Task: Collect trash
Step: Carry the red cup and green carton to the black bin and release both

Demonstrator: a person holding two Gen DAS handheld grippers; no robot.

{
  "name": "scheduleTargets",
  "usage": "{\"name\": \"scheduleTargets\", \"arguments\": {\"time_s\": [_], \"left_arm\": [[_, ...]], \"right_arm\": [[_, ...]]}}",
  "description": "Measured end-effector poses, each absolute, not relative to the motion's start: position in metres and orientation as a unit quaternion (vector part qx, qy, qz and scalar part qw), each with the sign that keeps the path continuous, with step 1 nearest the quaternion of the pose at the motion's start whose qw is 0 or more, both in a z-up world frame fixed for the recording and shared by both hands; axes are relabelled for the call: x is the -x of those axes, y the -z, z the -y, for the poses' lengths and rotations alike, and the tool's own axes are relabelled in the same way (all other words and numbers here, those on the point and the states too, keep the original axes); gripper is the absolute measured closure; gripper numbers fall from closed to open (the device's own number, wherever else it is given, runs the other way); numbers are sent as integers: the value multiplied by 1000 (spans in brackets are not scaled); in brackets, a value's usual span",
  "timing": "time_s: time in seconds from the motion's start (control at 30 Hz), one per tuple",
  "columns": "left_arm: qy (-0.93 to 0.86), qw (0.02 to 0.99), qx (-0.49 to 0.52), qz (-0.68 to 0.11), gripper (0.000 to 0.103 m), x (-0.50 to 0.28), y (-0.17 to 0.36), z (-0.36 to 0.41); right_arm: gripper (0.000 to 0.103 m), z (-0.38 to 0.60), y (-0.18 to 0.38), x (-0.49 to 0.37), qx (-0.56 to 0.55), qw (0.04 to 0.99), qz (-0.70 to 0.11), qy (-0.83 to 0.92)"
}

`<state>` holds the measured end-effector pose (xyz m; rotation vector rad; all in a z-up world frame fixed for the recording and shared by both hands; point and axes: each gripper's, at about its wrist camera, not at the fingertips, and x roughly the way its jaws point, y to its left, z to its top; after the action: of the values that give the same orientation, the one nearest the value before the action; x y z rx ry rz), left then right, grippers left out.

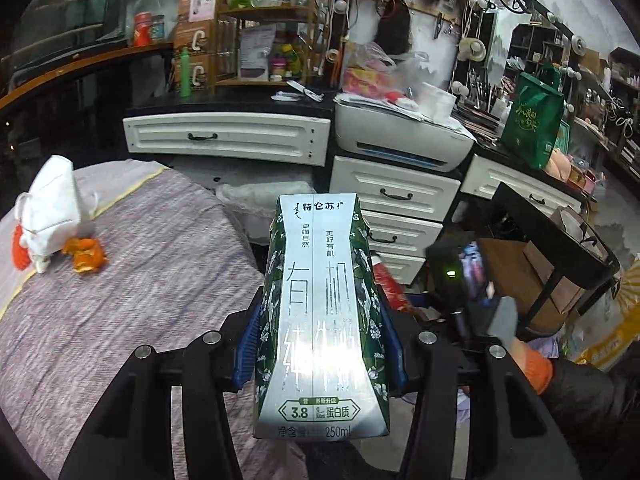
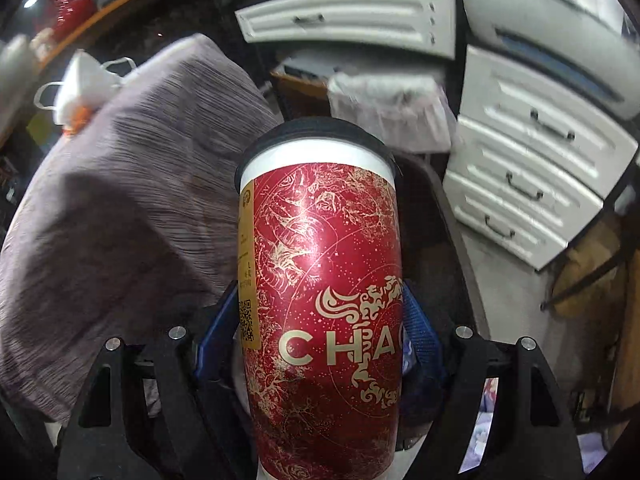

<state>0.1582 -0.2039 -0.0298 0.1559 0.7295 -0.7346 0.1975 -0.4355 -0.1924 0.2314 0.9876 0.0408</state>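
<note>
Milk carton [image 1: 322,316] green-and-silver, clamped in left claw [image 1: 322,344], red paper cup [image 2: 324,300] clamped in right claw [image 2: 320,328], seemingly black-lidded

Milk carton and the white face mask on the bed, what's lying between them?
In the left wrist view, only bare grey bedspread stretches between the milk carton and the face mask; the orange peel sits right beside the mask.

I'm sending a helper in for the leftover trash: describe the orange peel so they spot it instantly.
Start at the grey-purple blanket spread in front of the white drawers. Near its far left edge lies a crumpled white face mask; the orange peel sits right beside it. It is the only bright orange, torn scrap there, much smaller than the mask.
</note>
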Motion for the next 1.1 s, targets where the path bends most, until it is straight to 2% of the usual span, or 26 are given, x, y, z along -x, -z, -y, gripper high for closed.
{"name": "scheduleTargets", "arguments": {"time_s": [0.33,0.43,0.8,1.1], "left_arm": [[355,851,-87,-376,53,-164,59,236],[354,848,-90,-385,53,-166,67,243],[365,820,-132,-421,53,-167,107,292],[356,794,-168,-462,53,-173,156,326]], "right_arm": [[25,446,249,-225,-119,848,-516,8],[22,449,252,-224,-122,848,-516,16],[22,472,209,-165,-99,874,-474,50],[22,515,199,-110,-123,875,-457,99]]}}
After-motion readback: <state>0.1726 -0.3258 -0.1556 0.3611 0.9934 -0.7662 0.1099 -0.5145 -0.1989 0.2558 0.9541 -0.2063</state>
